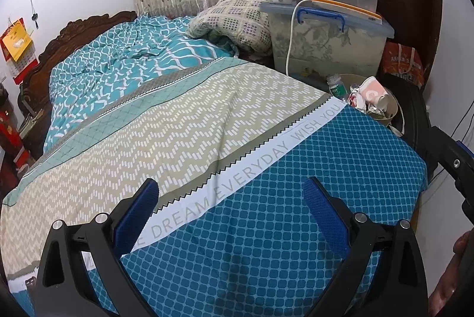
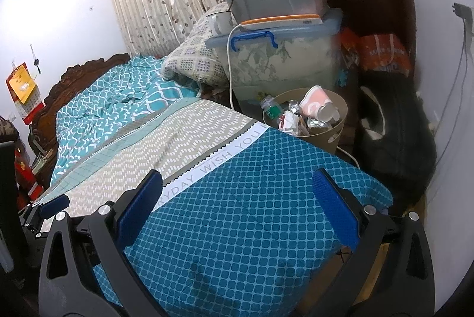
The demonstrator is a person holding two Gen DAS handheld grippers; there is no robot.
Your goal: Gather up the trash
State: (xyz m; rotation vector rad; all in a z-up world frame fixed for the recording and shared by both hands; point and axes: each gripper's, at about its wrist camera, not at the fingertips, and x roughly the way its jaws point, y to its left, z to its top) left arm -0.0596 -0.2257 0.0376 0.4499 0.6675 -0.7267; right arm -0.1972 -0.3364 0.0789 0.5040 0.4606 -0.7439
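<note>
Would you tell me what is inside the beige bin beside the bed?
The bin holds a plastic bottle, a pink cup and crumpled wrappers; anything beneath them is covered.

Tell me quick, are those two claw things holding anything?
Left gripper: open, holding nothing, above the patterned bedspread.
Right gripper: open, holding nothing.
</note>
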